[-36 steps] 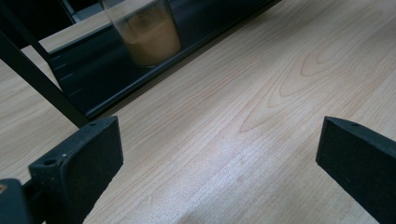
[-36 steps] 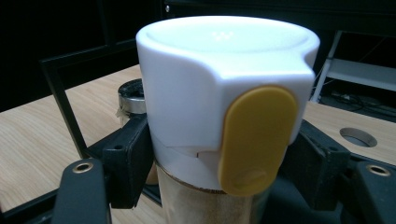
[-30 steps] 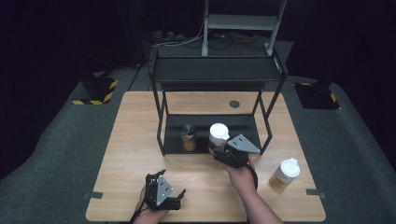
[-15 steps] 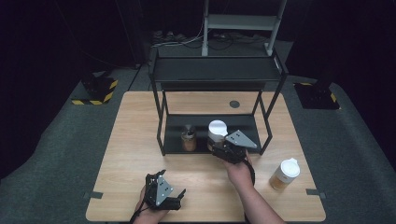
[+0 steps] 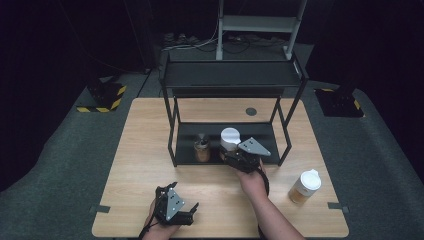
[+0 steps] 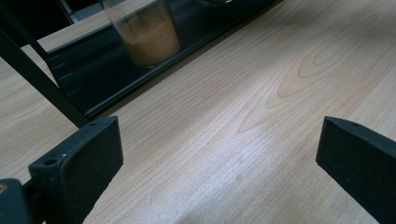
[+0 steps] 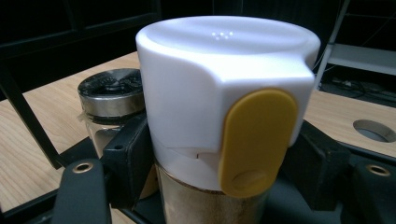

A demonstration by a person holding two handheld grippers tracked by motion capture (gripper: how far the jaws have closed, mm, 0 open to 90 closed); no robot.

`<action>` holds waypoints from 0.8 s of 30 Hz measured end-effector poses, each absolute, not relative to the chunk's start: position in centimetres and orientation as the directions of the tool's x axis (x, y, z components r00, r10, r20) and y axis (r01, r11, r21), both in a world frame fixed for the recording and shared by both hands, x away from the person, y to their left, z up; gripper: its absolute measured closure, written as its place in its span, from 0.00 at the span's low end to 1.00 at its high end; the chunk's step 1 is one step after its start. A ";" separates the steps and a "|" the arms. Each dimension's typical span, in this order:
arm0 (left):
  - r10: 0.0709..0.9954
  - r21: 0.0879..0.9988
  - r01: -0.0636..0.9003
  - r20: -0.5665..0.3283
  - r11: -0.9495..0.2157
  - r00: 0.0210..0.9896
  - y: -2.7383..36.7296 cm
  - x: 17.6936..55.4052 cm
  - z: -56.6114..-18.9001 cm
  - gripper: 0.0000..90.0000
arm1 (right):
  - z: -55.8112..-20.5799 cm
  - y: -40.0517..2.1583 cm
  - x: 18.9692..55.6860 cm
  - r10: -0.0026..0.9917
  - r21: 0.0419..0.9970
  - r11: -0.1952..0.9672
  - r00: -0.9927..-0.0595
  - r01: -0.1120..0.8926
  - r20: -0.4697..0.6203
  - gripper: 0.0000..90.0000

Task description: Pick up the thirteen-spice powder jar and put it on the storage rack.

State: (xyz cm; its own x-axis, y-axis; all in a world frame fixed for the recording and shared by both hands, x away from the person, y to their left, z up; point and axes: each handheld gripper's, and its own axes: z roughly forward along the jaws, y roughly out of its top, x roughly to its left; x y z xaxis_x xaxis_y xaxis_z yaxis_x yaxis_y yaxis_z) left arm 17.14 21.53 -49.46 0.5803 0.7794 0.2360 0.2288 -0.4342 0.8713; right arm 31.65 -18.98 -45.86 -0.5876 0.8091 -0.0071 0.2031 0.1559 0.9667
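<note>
A jar with a white cap and a yellow tab [image 7: 219, 107] stands between the jaws of my right gripper [image 7: 222, 186], which is shut on its glass body of tan powder. In the high view this white-capped jar [image 5: 230, 136] sits over the lower shelf of the black rack [image 5: 260, 135], with my right gripper [image 5: 232, 154] behind it. Beside it stands a small metal-lidded jar [image 5: 202, 149], [image 7: 111, 93]. My left gripper [image 5: 175, 202] rests near the table's front edge. Its jaws [image 6: 219, 158] are open wide over bare wood.
A second white-capped jar [image 5: 305, 186] stands on the table at the right front. The rack has thin black posts [image 5: 173, 130] and a top shelf [image 5: 232, 75] overhead. A round hole [image 5: 251, 111] lies in the tabletop behind the rack.
My right gripper has carried the white-capped jar a little farther away and leftward, in over the rack's lower shelf. The left gripper has stayed put.
</note>
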 end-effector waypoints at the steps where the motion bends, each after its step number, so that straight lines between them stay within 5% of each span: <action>1: 0.779 0.871 0.229 0.236 -0.434 0.580 21.5 17.1 -49.5 0.01 | -45.9 -19.0 31.7 0.809 0.967 0.156 -0.588 0.203 -0.007 0.33; 24: 0.777 0.873 0.225 0.233 -0.432 0.585 21.7 17.2 -49.5 0.01 | -46.6 -17.8 33.3 0.814 0.958 0.164 -0.581 0.236 0.003 0.33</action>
State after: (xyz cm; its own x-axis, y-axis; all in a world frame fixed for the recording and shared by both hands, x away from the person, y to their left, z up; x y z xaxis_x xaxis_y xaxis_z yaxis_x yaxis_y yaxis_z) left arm 17.15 21.67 -49.50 0.5846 0.7770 0.2334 0.2252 -0.4318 0.8734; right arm 33.31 -17.75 -46.61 -0.5808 0.8141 0.0035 0.2356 0.1640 0.9579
